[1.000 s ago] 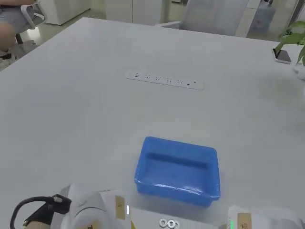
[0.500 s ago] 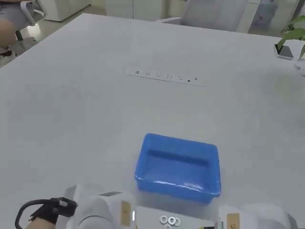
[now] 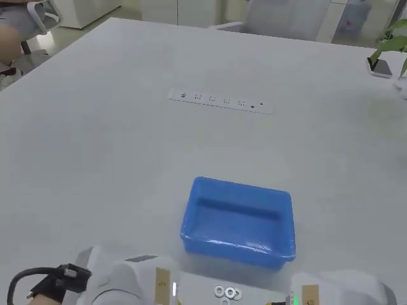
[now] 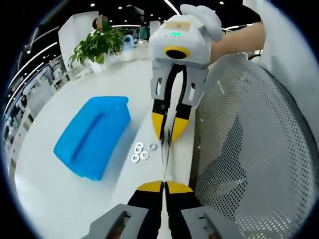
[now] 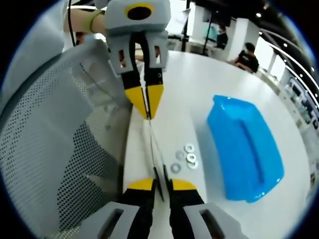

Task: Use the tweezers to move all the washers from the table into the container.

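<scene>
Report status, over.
Left hand-held gripper and right hand-held gripper both shut on tweezers. Washers on table beside blue container, container empty. Nothing between them.

open-plan office. big white counter [image 3: 95, 140] with a flush socket strip [image 3: 219, 103], grey office chair [image 3: 280, 22] at its far side, potted plant [image 4: 97, 46] near the counter edge, mesh chair back [image 4: 249, 149] close by, ceiling strip lights [image 4: 172, 6], seated person [image 5: 247, 59] further back in the room.

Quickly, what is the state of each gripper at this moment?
Left gripper: shut on the tweezers.
Right gripper: shut on the tweezers too.
</scene>
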`<state>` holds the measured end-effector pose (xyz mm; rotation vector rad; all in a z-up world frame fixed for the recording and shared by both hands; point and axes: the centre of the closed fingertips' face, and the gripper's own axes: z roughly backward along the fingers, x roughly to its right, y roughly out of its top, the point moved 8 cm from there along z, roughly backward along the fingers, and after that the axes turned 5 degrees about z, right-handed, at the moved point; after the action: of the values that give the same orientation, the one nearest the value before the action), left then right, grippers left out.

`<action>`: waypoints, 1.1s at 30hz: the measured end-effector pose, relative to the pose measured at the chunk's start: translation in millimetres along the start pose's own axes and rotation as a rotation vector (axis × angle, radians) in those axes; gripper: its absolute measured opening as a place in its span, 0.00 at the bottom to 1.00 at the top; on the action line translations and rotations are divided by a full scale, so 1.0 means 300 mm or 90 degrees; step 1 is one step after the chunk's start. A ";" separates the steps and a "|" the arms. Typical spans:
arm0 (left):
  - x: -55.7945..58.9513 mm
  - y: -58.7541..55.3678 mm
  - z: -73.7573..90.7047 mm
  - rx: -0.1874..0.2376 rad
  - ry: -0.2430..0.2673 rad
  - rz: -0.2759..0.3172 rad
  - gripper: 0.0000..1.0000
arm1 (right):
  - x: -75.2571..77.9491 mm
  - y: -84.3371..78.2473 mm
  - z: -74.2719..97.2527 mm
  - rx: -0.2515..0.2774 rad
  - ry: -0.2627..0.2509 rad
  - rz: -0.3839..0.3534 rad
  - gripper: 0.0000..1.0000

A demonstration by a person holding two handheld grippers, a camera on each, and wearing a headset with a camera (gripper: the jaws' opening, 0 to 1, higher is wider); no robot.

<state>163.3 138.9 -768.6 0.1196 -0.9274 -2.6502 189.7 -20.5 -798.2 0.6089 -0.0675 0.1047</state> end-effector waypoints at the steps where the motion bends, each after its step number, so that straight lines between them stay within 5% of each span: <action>1: 0.002 0.009 0.009 0.006 0.001 -0.001 0.00 | 0.000 0.001 0.001 0.001 0.001 0.000 0.08; 8: 0.019 0.100 0.070 0.050 0.010 -0.013 0.00 | 0.001 0.014 0.007 0.012 -0.003 0.003 0.07; 17: 0.042 0.208 0.097 0.084 0.012 -0.052 0.00 | 0.012 0.030 0.010 0.054 -0.017 -0.048 0.07; 26: 0.063 0.231 0.101 0.082 0.011 -0.086 0.00 | 0.014 0.047 0.005 0.076 -0.033 -0.067 0.07; 33: 0.022 0.231 0.109 0.093 0.018 -0.073 0.00 | 0.041 0.058 -0.002 0.090 -0.034 -0.078 0.07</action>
<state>170.5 105.2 -699.7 0.2527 -1.1371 -2.6741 199.8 -5.1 -787.5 0.7561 -0.0744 -0.0258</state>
